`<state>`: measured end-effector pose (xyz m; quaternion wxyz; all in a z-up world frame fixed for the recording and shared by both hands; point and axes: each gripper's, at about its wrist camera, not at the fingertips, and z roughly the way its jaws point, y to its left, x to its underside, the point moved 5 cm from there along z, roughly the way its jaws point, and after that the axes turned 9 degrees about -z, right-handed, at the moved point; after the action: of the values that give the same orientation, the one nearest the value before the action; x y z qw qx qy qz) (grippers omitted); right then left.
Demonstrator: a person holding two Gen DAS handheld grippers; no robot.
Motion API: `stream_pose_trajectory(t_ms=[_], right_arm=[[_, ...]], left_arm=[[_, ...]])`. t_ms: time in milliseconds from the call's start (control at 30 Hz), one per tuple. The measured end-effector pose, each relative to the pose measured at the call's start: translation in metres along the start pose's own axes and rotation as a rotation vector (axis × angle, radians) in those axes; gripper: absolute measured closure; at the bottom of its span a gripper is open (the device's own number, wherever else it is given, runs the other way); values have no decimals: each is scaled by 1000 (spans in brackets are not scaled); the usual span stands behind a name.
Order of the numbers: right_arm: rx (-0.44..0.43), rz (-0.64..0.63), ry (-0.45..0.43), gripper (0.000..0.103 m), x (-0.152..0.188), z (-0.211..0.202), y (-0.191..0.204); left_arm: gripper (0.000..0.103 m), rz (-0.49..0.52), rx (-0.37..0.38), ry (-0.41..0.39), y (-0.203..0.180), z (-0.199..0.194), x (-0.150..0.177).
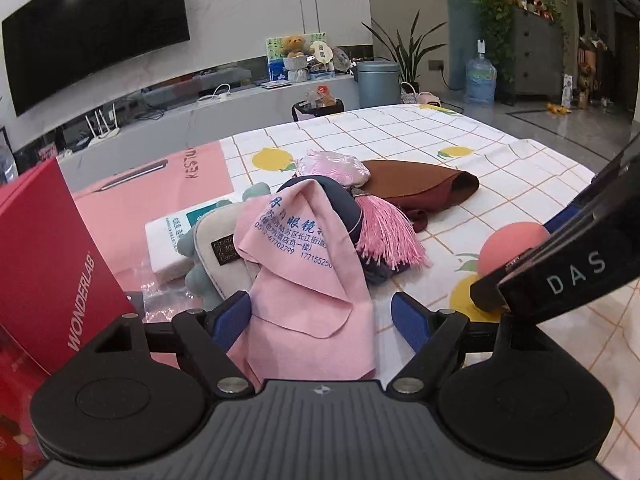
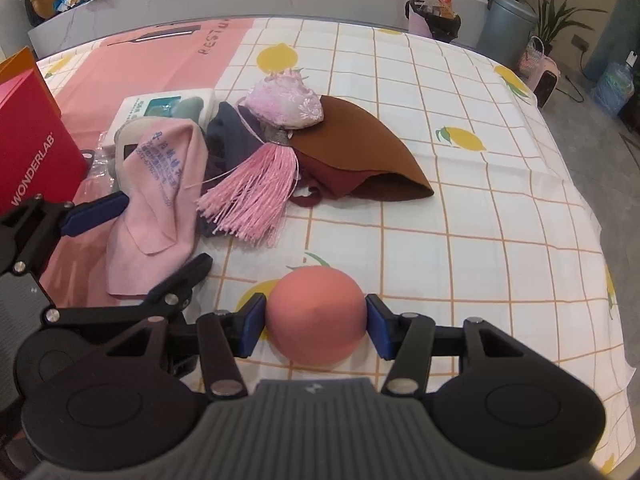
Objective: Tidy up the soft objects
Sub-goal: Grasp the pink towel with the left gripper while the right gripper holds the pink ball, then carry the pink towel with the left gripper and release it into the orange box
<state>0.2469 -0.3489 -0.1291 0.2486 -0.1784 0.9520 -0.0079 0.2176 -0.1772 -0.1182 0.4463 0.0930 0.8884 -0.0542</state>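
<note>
home living room | wall TV | teddy bear | houseplant

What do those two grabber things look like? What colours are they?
Both look the same. The left gripper and the right gripper are mostly black, with jaws padded in blue. Flat black link bars with shiny silver rivets join the jaws to two big round black discs. In the middle sits a grey ribbed body with a small round emblem. The right gripper's side says "DAS" in white. No cables or sleeves show.
</note>
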Motion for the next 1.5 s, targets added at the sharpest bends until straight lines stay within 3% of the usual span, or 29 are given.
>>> stream_pose_trajectory(t_ms=[133,200,433,500,567,700,867,1000,1167,1400,1500], right_arm=[[-3,9,4,48,-1,2,-1],[-5,18,4,47,-1,2,-2],[16,-22,26,47,1,6,2],[14,-9,26,47,0,7,1],[14,0,25,48,0,7,0],[26,21,1,50,1,3,-2],[-56,141,-57,51,-2,-3,-8],[44,71,-79,51,-3,-12,1],[102,189,-124,50,-4,-33,-4],[223,247,-297,52,-13,-88,-8],[198,265,-366,53,-16,-107,-3]], left_arm=[[28,-13,-5,-7,3,-4,1],[54,-48,-38,-15,10,-6,0],[73,-144,-19,-22,30,-9,-3],[88,-193,-7,-49,36,-18,-1],[96,-238,12,-78,42,-29,0],[96,-277,36,-104,50,-48,-4],[96,-306,63,-128,57,-69,-7],[96,-298,74,-148,56,-81,-11],[96,-321,72,-147,55,-93,-25],[96,-317,83,-209,59,-129,-56],[96,-332,93,-244,67,-147,-67]])
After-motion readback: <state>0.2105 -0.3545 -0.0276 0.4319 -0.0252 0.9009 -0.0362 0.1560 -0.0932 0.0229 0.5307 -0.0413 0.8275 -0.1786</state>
